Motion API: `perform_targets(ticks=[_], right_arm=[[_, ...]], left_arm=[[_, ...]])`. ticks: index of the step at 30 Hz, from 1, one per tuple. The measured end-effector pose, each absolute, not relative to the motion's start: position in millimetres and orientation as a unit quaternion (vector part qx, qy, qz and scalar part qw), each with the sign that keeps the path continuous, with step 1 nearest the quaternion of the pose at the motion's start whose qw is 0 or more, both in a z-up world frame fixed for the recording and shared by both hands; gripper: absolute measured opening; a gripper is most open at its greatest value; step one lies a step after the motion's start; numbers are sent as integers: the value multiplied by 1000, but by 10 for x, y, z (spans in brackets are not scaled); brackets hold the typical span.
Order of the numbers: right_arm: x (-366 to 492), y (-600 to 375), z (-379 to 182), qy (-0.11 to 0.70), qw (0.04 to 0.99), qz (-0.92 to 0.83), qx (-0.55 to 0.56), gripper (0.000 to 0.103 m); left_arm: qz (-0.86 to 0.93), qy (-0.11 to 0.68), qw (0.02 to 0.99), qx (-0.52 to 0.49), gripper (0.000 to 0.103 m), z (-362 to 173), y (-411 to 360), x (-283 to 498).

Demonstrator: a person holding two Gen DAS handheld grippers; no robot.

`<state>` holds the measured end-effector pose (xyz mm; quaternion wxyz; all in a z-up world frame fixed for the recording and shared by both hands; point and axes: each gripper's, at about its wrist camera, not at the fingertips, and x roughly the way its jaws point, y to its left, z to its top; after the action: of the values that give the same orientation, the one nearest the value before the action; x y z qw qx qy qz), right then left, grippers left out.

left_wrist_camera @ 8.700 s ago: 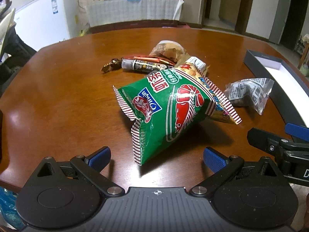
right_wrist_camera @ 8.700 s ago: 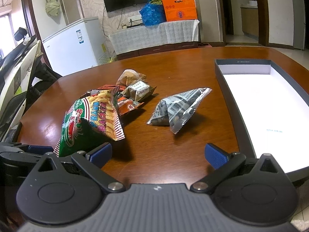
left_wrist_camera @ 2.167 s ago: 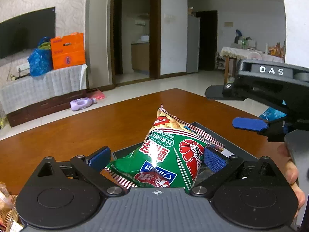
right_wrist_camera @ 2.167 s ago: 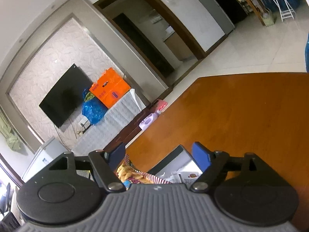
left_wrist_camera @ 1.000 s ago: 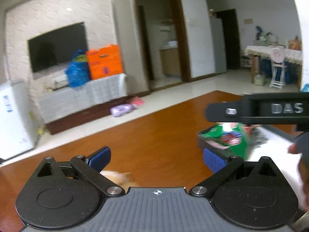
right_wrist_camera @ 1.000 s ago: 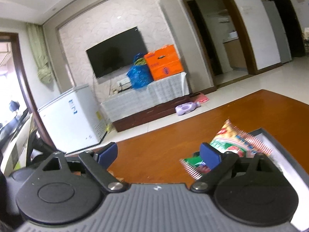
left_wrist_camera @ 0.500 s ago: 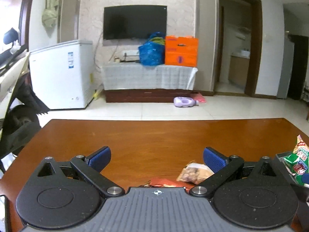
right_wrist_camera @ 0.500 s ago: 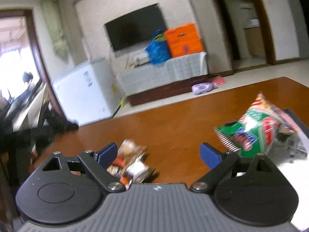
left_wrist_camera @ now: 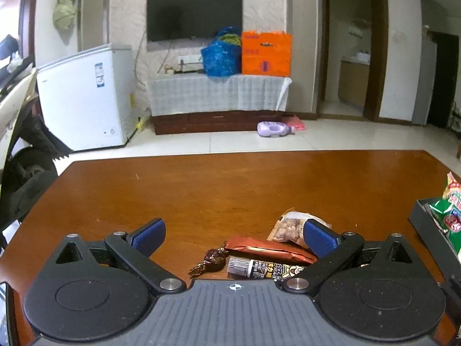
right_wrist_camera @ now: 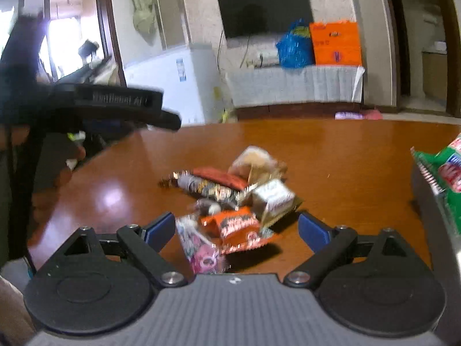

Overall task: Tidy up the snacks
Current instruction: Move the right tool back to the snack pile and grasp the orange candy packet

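A heap of small snacks lies on the brown table [left_wrist_camera: 230,184]. In the left wrist view my left gripper [left_wrist_camera: 232,235] is open above a red bar [left_wrist_camera: 268,250], a dark printed tube [left_wrist_camera: 263,268], a brown candy [left_wrist_camera: 211,259] and a nut packet [left_wrist_camera: 291,226]. My right gripper [right_wrist_camera: 236,227] is open just before an orange packet [right_wrist_camera: 234,225], a pink packet [right_wrist_camera: 200,252] and a silver packet [right_wrist_camera: 272,199]. The green prawn-cracker bag [left_wrist_camera: 449,204] [right_wrist_camera: 445,167] lies in the dark box [left_wrist_camera: 429,227] at the right.
The left gripper's body [right_wrist_camera: 115,105] and the hand holding it fill the left side of the right wrist view. Beyond the table stand a white freezer [left_wrist_camera: 86,98], a covered TV bench [left_wrist_camera: 219,95] and a purple bottle [left_wrist_camera: 273,129] on the floor.
Both grippers have left the green bag in the box and swung left toward the snack heap. They have tipped down, so the small snacks now lie between the open fingers.
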<state>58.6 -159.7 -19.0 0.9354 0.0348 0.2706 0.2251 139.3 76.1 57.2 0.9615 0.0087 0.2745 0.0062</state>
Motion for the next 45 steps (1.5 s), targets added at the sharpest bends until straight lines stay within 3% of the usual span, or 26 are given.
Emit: perform_targets(ticks=[15, 17, 26, 34, 38, 45], right_arm=[[832, -1469, -217, 251, 938, 236, -13, 92], [868, -1478, -221, 255, 936, 241, -10, 84], [1010, -1448, -249, 263, 925, 273, -23, 64], [1067, -1376, -332, 279, 918, 280, -37, 64], [1090, -1366, -356, 286, 915, 282, -38, 53], [1133, -1384, -394, 304, 912, 273, -35, 52]], left_arm=[[-32, 285, 958, -6, 103, 490, 572, 1508], [-31, 286, 958, -7, 103, 485, 559, 1507], [-29, 297, 954, -26, 103, 470, 582, 1545], [-49, 311, 949, -28, 103, 427, 476, 1578], [-54, 314, 947, -26, 103, 413, 438, 1585], [-75, 320, 944, -33, 103, 384, 383, 1576]])
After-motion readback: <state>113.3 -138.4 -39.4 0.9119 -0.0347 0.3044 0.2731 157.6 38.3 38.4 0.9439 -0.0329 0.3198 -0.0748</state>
